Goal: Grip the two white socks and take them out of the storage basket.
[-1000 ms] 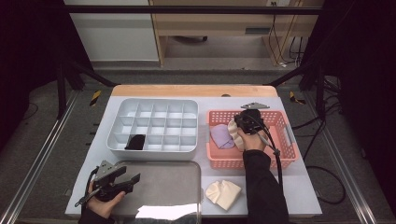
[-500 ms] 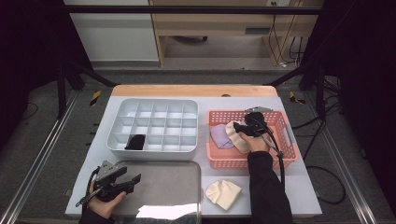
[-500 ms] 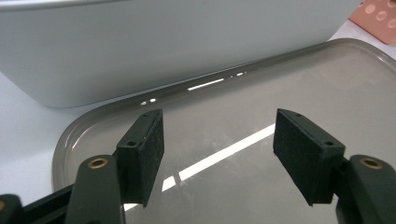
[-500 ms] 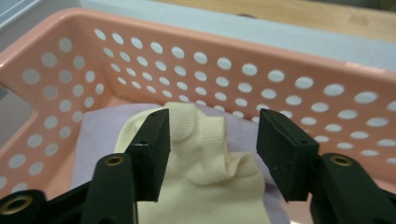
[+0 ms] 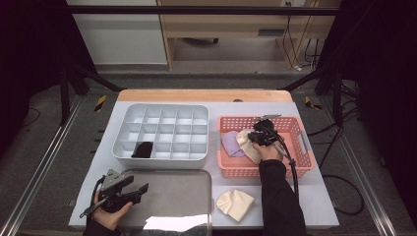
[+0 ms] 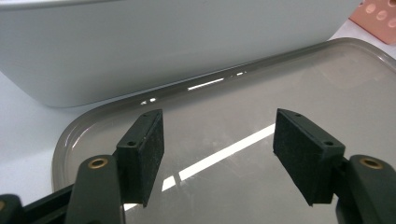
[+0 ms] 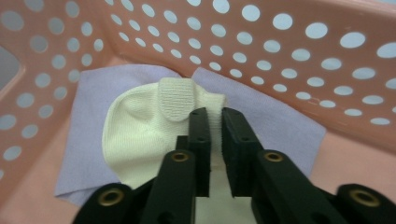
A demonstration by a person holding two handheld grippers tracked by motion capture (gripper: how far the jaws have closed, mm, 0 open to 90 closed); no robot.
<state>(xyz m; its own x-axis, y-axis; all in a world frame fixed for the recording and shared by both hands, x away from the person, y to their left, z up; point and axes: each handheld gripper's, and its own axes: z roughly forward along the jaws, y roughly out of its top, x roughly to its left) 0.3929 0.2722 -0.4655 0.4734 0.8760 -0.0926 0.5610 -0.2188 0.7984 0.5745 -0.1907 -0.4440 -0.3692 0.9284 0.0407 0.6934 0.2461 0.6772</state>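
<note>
Between claw (image 7: 214, 135) pads, cream sock (image 7: 140, 135)

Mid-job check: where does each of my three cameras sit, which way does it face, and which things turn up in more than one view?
High view: above the person's side, facing forward and down on the table; forearms and both grippers show.
Left gripper view: rides the left gripper, jaws apart over the grey tray, facing the white organiser.
Right gripper view: rides the right gripper, jaws pinching the cream sock in the pink basket.
Shared: tray, organiser, basket, sock each appear in the high view too.
</note>
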